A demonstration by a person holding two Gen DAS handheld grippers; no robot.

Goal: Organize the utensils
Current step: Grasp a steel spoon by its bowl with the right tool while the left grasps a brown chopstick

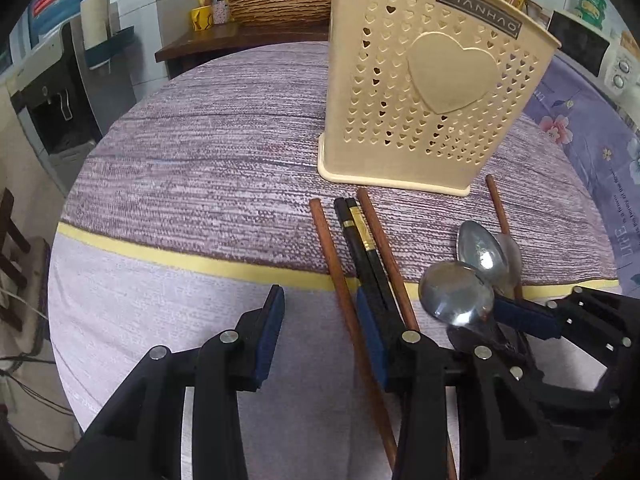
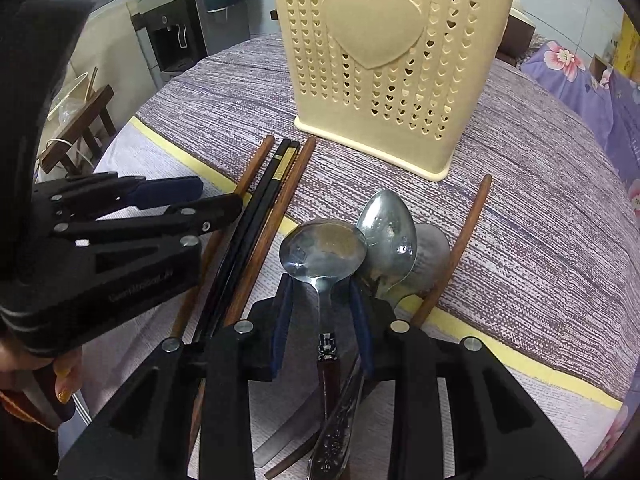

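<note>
Right tool (image 2: pixel 322 316) straddles a round spoon (image 2: pixel 323 250) ungripped, left tool (image 1: pixel 320 336) gapes over purple woven tablecloth (image 1: pixel 208 160) before white tiles

Cream heart-perforated holder (image 1: pixel 432 92); black, perhaps gold-banded chopsticks (image 1: pixel 362 236).

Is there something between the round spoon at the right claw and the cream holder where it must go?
Nothing visible blocks the way. The round spoon lies with its neck between the fingers of the right claw. Between it and the holder there is only bare tablecloth. A second spoon lies close beside it on the right.
</note>
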